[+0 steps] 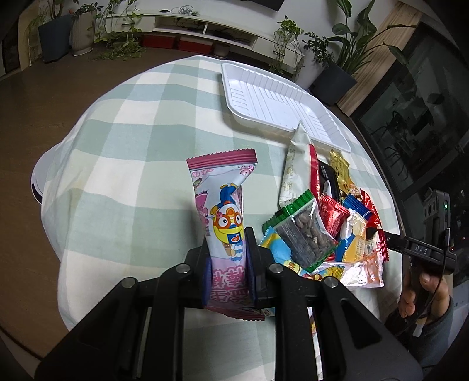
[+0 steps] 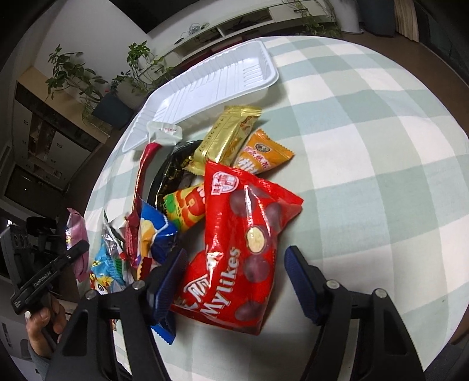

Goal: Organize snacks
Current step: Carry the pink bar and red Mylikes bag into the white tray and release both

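My left gripper is shut on a pink cartoon snack packet and holds it upright above the checked tablecloth. A pile of snack packets lies to its right. The empty white tray sits beyond, at the table's far side. In the right wrist view, my right gripper is open, with its fingers on either side of a red Mylikes bag that lies on the cloth. A gold packet, an orange packet and the tray lie beyond it.
The round table has a green and white checked cloth. The table edge drops off at the left and the right. Potted plants and a low white shelf stand behind. The other hand-held gripper shows at the left of the right wrist view.
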Demonstrator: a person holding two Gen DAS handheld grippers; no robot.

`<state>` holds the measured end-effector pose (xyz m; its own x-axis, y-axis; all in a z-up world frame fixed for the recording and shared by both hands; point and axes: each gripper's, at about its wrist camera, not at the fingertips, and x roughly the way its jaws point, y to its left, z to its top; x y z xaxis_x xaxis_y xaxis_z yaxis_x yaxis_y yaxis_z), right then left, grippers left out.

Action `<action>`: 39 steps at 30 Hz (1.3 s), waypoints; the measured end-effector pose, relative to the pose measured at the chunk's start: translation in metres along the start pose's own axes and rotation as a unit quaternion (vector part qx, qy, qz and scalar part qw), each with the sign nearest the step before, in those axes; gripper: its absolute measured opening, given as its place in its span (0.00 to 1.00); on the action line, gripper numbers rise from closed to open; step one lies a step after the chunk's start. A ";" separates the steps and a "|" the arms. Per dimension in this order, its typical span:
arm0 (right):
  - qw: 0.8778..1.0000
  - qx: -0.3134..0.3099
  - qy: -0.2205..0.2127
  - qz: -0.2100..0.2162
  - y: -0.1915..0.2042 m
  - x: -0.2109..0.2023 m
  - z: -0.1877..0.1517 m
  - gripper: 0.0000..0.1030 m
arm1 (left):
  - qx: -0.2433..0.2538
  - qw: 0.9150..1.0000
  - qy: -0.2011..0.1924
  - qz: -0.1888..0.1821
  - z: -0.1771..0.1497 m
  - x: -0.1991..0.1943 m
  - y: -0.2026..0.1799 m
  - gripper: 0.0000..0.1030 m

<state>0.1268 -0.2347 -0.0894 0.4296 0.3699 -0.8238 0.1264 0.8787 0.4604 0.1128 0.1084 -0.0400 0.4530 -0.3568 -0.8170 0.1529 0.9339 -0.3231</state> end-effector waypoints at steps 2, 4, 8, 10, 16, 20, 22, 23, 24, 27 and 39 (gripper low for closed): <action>1.000 0.007 0.002 0.008 -0.007 -0.002 0.001 0.59 | 0.004 1.000 0.004 -0.001 -0.001 0.003 -0.003 0.16; 1.000 0.014 0.005 0.016 -0.012 -0.002 0.002 0.52 | 0.006 1.000 0.007 -0.002 -0.001 0.005 -0.005 0.16; 0.999 0.026 0.011 0.041 -0.019 -0.002 0.002 0.40 | 0.008 1.000 0.009 -0.003 -0.001 0.006 -0.007 0.16; 0.998 0.028 0.007 0.047 -0.022 -0.004 0.001 0.32 | 0.008 1.000 0.011 -0.003 -0.001 0.007 -0.007 0.16; 0.998 0.034 -0.013 0.055 -0.026 -0.019 -0.001 0.30 | 0.004 1.000 0.010 -0.003 0.001 0.006 -0.004 0.16; 0.997 0.036 -0.028 0.057 -0.029 -0.030 -0.002 0.30 | 0.005 1.000 0.009 -0.008 0.003 0.006 -0.003 0.16; 0.997 0.041 -0.026 0.051 -0.036 -0.031 -0.001 0.30 | 0.005 1.000 0.009 -0.008 0.005 0.007 -0.001 0.16; 0.997 0.045 -0.027 0.049 -0.041 -0.032 -0.001 0.30 | 0.004 1.000 0.008 -0.008 0.007 0.005 0.000 0.16; 0.997 0.048 -0.029 0.047 -0.043 -0.033 0.000 0.30 | 0.002 1.000 0.007 -0.008 0.009 0.005 0.001 0.16; 0.996 0.064 -0.044 0.042 -0.057 -0.042 0.004 0.30 | -0.003 1.000 0.005 -0.010 0.017 0.004 0.007 0.16; 0.990 0.008 -0.142 0.016 -0.038 -0.081 0.124 0.30 | 0.057 0.998 -0.026 0.000 0.137 0.008 -0.025 0.16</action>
<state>0.1985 -0.3353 0.0008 0.6678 0.2951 -0.6833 0.1219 0.8623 0.4916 0.2327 0.0848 0.0271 0.4975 -0.3578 -0.7902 0.2496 0.9315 -0.2646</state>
